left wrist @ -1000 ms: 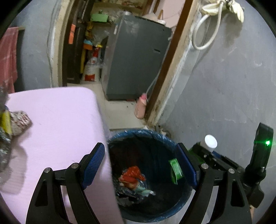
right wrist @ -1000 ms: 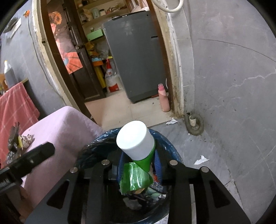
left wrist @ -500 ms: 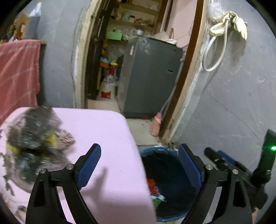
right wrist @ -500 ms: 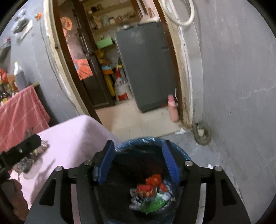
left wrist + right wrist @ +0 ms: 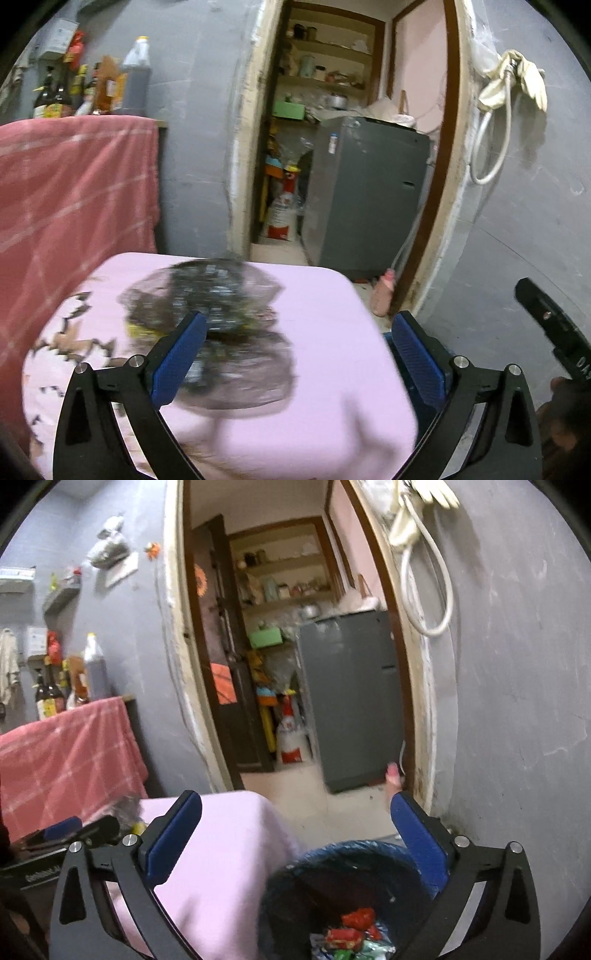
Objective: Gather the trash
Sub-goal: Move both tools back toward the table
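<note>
A crumpled dark plastic bag (image 5: 218, 317), blurred, lies on the pink-covered table (image 5: 325, 369). My left gripper (image 5: 295, 354) is open and empty just above the table, with the bag between and beyond its blue pads. A bin (image 5: 354, 853) with a dark blue liner stands on the floor by the table's right side and holds red and green wrappers (image 5: 351, 934). My right gripper (image 5: 295, 838) is open and empty above the bin and the table edge (image 5: 229, 849). The right gripper's body shows in the left wrist view (image 5: 554, 332).
A red checked cloth (image 5: 74, 206) covers a counter at the left with several bottles (image 5: 92, 88) on it. A doorway opens onto a grey appliance (image 5: 351, 698). A pink bottle (image 5: 384, 295) stands on the floor by the door frame. A grey wall (image 5: 517, 701) is at the right.
The right gripper opened and dropped the green bottle with the white cap into the bin, then rose. The left gripper swung left from over the bin to over the bag on the table.
</note>
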The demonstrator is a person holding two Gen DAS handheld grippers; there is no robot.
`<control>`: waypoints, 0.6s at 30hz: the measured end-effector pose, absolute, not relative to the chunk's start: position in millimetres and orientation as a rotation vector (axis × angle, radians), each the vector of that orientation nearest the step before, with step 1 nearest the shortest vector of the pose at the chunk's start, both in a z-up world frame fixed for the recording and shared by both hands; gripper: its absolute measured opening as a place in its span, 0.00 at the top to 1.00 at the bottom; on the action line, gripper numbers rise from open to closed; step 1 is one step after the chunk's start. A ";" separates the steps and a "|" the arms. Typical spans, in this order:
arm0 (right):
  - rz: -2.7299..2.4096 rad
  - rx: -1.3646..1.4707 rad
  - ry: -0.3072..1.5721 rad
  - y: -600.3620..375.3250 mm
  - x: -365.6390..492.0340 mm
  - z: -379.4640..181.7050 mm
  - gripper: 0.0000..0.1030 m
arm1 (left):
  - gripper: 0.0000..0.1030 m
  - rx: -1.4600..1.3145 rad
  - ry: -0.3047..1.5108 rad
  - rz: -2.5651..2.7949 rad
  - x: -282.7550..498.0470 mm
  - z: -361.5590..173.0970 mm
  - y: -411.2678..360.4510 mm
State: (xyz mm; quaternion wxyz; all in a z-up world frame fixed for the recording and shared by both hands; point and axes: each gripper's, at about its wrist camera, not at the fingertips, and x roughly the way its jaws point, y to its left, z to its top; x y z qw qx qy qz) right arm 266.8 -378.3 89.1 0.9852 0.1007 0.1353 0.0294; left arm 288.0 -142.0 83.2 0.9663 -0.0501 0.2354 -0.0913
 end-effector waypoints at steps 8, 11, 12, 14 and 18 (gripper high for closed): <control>0.112 0.183 0.241 -340.3 259.8 95.0 0.00 | 0.04 -0.098 0.457 -0.100 270.1 84.7 -83.9; 0.138 0.180 0.246 -326.9 263.6 94.0 0.00 | 0.04 -0.094 0.465 -0.069 269.3 82.7 -64.7; 0.147 0.181 0.251 -321.8 265.1 93.6 0.00 | 0.04 -0.092 0.467 -0.058 268.8 81.6 -57.8; 0.164 0.182 0.263 -313.8 268.3 92.3 0.00 | 0.04 -0.085 0.476 -0.035 270.3 79.7 -42.9; 0.209 0.171 0.299 -292.8 277.1 88.6 0.00 | 0.04 -0.077 0.498 0.009 274.7 72.2 -14.0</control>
